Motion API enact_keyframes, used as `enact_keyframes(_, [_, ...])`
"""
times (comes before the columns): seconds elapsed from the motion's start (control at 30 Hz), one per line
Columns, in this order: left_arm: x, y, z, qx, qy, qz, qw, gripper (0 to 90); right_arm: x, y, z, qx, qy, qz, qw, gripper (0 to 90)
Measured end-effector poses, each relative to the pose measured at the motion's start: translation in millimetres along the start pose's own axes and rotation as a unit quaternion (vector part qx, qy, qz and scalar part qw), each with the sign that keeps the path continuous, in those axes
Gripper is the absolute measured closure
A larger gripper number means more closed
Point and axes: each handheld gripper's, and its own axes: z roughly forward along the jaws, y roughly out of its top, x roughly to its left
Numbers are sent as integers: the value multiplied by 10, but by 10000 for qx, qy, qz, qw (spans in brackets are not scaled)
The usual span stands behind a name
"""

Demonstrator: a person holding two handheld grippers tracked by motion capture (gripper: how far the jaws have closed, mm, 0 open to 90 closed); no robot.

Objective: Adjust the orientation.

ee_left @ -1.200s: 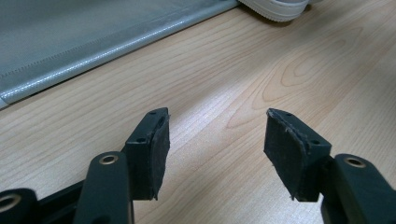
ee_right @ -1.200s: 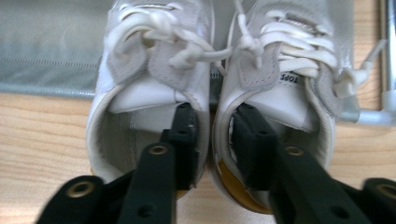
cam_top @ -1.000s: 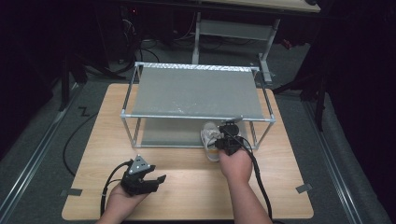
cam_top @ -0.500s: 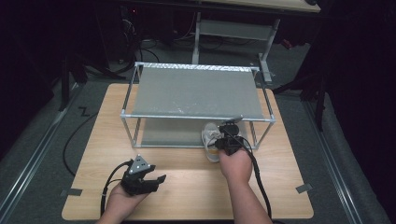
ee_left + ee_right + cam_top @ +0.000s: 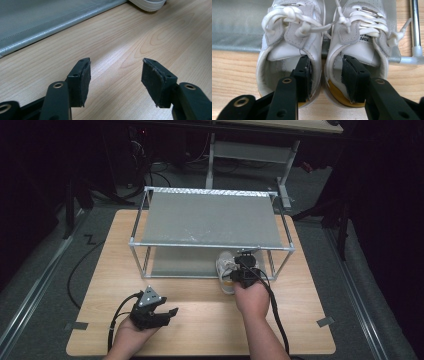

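Shoes [image 5: 226,270], a white pair, sit at the rack's [image 5: 210,217] front right corner on the table [image 5: 200,320] in the high view, your right gripper [image 5: 243,271] at their heels and your left gripper [image 5: 152,311] well apart near the front edge. In the left gripper view, your jaws are spread over bare wood. In the right gripper view, one jaw sits inside each shoe [image 5: 322,45], pinching their two inner walls together.

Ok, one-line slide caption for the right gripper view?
Right gripper pinching the inner walls of two white shoes together, one jaw inside each, at the shelf's front edge.
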Motion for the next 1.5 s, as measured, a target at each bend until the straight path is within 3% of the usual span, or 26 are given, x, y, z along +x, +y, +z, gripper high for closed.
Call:
enact_keyframes(0.07, [-2, -1, 6, -6, 0, -12, 10000, 408, -10, 8, -10, 32, 46, 84, 9999, 595])
enact_keyframes(0.37, [2, -1, 9, 7, -10, -10, 10000, 408, -4, -11, -38, 9, 51, 10, 10000, 609])
enact_keyframes(0.53, [3, -1, 12, 24, -14, -7, 10000, 408, -7, -25, -56, -62, 71, 52, 9999, 604])
enact_keyframes(0.57, [-1, -1, 11, 13, -15, -6, 10000, 408, -6, -34, -80, -184, 84, 71, 9998, 620])
enact_keyframes(0.63, [3, 0, 12, 22, -9, -7, 10000, 409, 3, -35, -59, -38, 110, -12, 9999, 636])
enact_keyframes(0.67, [3, 0, 12, 22, -9, -7, 10000, 409, -1, -41, -102, -248, 77, -1, 9997, 647])
enact_keyframes(0.7, [7, 0, 13, 25, -12, -15, 10000, 409, -26, -54, -176, -614, 207, 85, 9979, 681])
enact_keyframes(0.8, [3, -1, 18, 34, -10, -7, 10000, 408, -38, -22, -200, -479, 361, 131, 9981, 651])
enact_keyframes(0.83, [-1, 1, 16, 27, -12, -4, 10000, 408, -28, -18, -229, -549, 231, 27, 9982, 657])
enact_keyframes(0.87, [-3, 2, 14, 22, -17, -2, 10000, 408, -49, -34, -288, -728, 388, 97, 9965, 662])
enact_keyframes(0.93, [-3, 4, 7, 4, -17, -5, 10000, 408, -55, -43, -286, -663, 401, 61, 9970, 657])
enact_keyframes(0.97, [4, 4, 2, -3, -12, -11, 10000, 407, -70, -104, -326, -826, 427, -12, 9957, 647])
enact_keyframes(1.13, [7, 0, 9, 8, -12, -14, 10000, 407, -202, -258, -399, -1050, 653, -45, 9923, 606])
enact_keyframes(1.2, [-4, 1, 16, -10, -39, -10, 10000, 408, -310, -353, -420, -1115, 770, -15, 9908, 588])
enact_keyframes(1.23, [-26, 15, 21, -58, -57, 13, 10000, 409, -421, -469, -439, -1257, 870, -46, 9882, 575])
enact_keyframes(1.27, [-26, 15, 21, -58, -57, 13, 10000, 409, -421, -469, -439, -1257, 870, -46, 9882, 575])
enact_keyframes(1.33, [-67, 53, 28, -166, -98, -14, 9998, 413, -527, -598, -445, -1450, 907, -209, 9850, 572])
enact_keyframes(1.37, [-138, 102, 57, -305, -159, -160, 9993, 427, -620, -728, -430, -1590, 927, -348, 9823, 576])
enact_keyframes(1.43, [-234, 167, 106, -443, -208, -232, 9985, 441, -704, -852, -389, -1814, 929, -450, 9780, 581])
enact_keyframes(1.47, [-234, 167, 106, -443, -208, -232, 9985, 476, -704, -852, -389, -1814, 929, -450, 9780, 581])
enact_keyframes(1.5, [-362, 236, 167, -518, -156, -78, 9985, 511, -772, -931, -335, -1948, 977, -491, 9747, 581])
